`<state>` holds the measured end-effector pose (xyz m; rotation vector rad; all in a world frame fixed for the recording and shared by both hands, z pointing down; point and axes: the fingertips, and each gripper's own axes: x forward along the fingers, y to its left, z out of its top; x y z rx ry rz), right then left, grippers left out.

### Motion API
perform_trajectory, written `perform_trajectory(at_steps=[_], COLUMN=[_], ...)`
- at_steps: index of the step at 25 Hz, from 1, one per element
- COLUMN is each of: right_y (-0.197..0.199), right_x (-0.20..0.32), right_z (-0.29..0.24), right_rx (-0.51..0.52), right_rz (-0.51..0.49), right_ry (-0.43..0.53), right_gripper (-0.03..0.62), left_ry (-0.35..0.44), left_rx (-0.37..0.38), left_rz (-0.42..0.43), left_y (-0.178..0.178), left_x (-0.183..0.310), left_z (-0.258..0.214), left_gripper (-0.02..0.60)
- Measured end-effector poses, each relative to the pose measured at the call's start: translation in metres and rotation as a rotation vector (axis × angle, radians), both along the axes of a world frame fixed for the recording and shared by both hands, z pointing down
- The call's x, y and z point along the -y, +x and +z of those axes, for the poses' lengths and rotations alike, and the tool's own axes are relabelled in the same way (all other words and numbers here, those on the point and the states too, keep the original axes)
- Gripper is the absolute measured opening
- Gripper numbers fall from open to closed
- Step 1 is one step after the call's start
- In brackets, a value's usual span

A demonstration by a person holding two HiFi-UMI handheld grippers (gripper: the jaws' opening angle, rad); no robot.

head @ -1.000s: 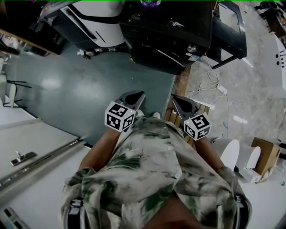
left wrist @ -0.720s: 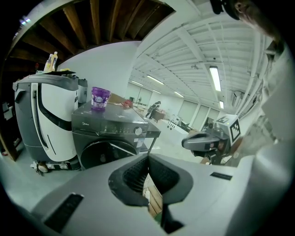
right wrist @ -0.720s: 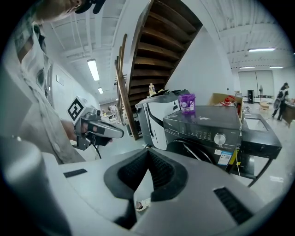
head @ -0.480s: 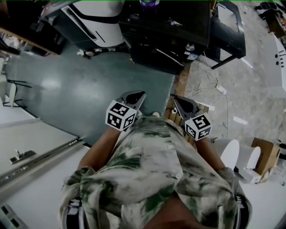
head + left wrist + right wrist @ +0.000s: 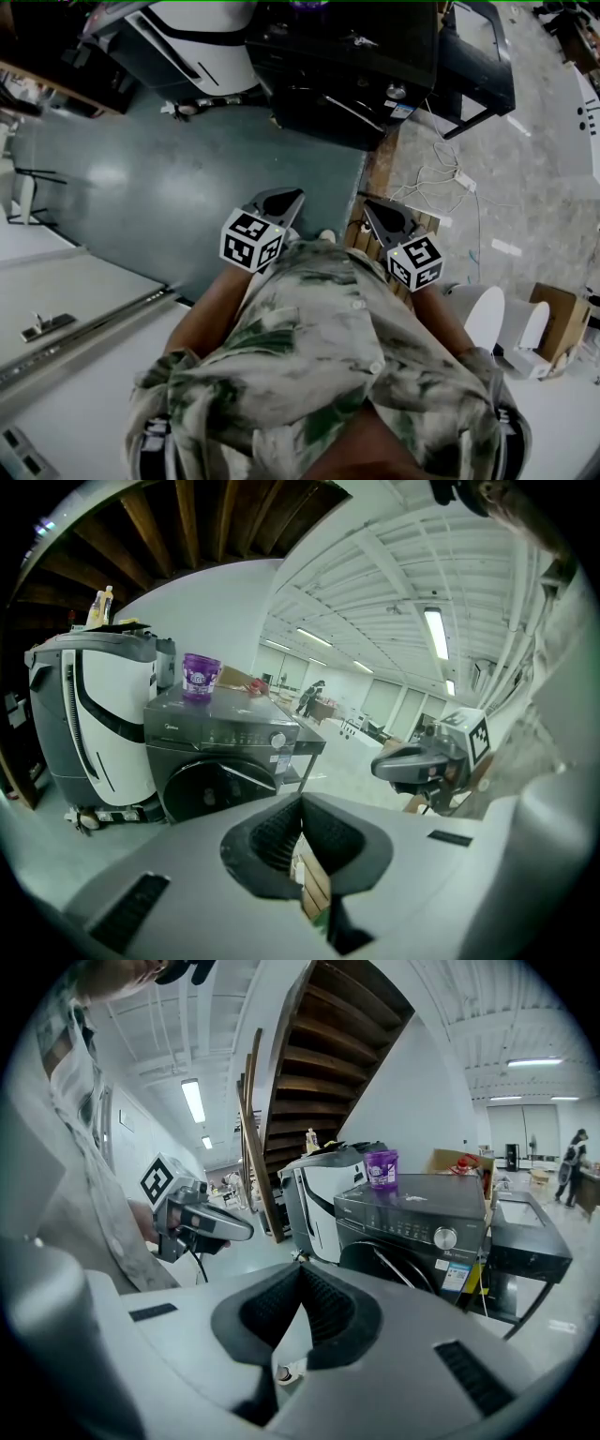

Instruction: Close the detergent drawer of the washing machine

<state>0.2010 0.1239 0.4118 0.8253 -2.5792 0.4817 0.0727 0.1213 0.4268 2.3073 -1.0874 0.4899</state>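
Observation:
The dark grey front-loading washing machine [image 5: 347,75] stands at the top of the head view, well beyond both grippers. Its control panel [image 5: 217,733] and round door show in the left gripper view, with a purple cup [image 5: 200,677] on top. From here I cannot make out whether the detergent drawer stands out. My left gripper [image 5: 284,200] and right gripper [image 5: 375,210] are held side by side in front of my body, pointing toward the machine. Both are shut with nothing between the jaws. The machine [image 5: 422,1232] appears again in the right gripper view.
A large white-and-grey appliance [image 5: 197,47] stands left of the washer, a black metal table [image 5: 478,66] to its right. Cables [image 5: 441,183] trail over the floor. A wooden pallet [image 5: 367,236] lies below the right gripper; white tubs [image 5: 483,319] and a cardboard box [image 5: 553,319] stand at right.
Both grippers have shifted a little up the head view, still side by side. The washing machine sits slightly higher in the picture. Jaws unchanged.

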Motion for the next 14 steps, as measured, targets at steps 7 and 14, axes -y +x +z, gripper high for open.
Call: perform_trajectory(at_steps=[7, 14], right_y=[0.009, 0.013], right_x=[-0.007, -0.008], right_z=[0.007, 0.005], right_rx=[-0.002, 0.002], right_rz=[0.006, 0.001], right_ry=[-0.006, 0.008], right_gripper=[0.021, 0.020], left_ry=[-0.007, 0.000], left_rx=[-0.004, -0.005], left_rz=[-0.003, -0.006], left_y=[0.006, 0.010], left_x=[-0.004, -0.004], left_z=[0.006, 0.004], left_gripper=[0.025, 0.025])
